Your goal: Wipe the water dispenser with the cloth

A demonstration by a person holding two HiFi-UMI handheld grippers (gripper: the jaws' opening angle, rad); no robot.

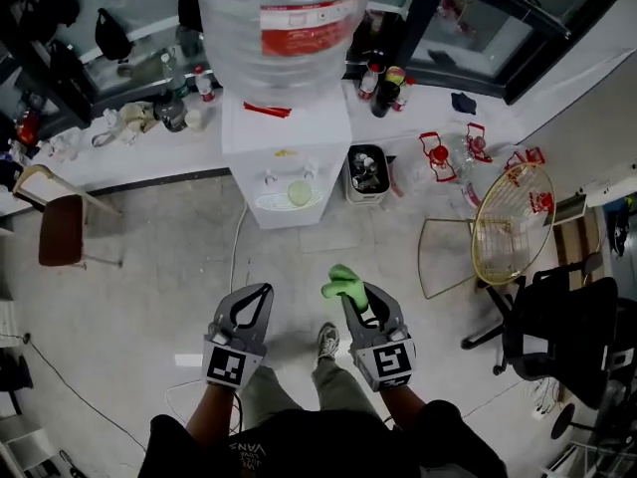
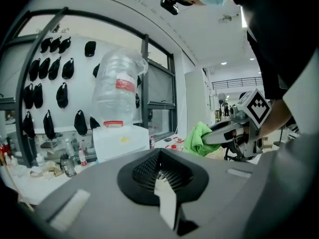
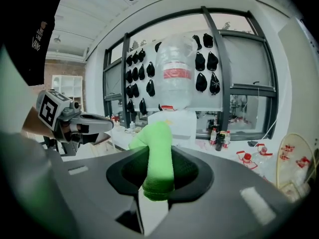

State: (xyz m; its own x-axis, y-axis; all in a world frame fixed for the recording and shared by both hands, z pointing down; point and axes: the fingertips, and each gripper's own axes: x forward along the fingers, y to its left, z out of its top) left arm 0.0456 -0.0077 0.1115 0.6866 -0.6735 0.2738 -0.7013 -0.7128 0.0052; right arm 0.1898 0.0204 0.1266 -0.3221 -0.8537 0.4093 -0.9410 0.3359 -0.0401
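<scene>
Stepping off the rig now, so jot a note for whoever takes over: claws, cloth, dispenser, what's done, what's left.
Right claw: shut on the green cloth, which bunches out past its tips.
Left claw: shut, holding nothing, level with the right one.
Dispenser: white, bottle on top, standing ahead against the counter, apart from both claws.
Done: cloth is in hand.
Left: cloth is not yet on the dispenser, so probably step closer and wipe its top, front and sides.
</scene>
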